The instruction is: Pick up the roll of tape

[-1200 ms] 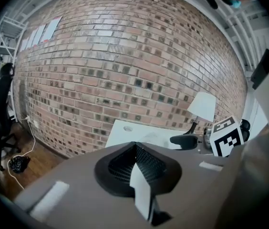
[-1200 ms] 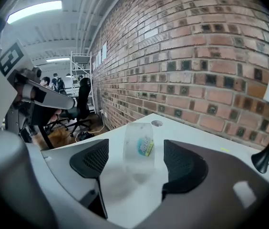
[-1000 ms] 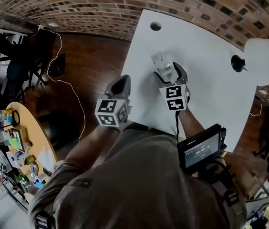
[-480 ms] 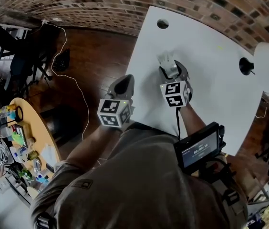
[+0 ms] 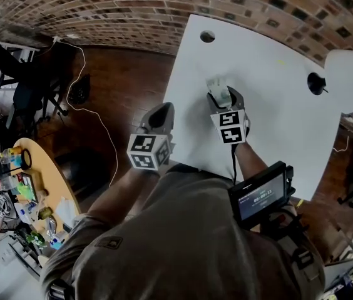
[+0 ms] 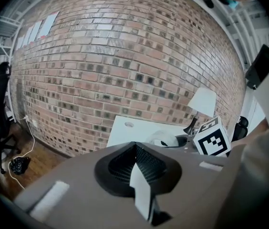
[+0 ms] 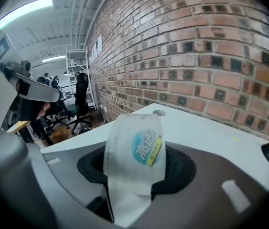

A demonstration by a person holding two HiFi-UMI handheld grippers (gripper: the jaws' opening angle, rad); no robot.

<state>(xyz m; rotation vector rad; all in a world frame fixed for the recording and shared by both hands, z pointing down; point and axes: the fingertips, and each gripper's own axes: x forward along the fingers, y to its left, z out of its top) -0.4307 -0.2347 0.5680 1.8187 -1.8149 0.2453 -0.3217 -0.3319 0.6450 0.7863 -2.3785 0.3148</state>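
Upright, the roll of tape (image 7: 135,147) sat clamped in the right tongs (image 7: 133,178) over the white tabletop (image 5: 270,111); the left tongs (image 6: 138,171) were closed, empty.

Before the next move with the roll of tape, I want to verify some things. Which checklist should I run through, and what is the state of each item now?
1. Roll of tape sits between the jaws of the right gripper: ok, the jaws are shut on it.
2. Tape is clear of the white table: cannot tell, no view shows a gap under it.
3. Grip is firm enough to carry: cannot tell.
4. Left gripper is out of the way: ok, it is shut, holds nothing and is apart from the tape.
5. Lamp is away from the tape: ok, it stands at the table's far right.
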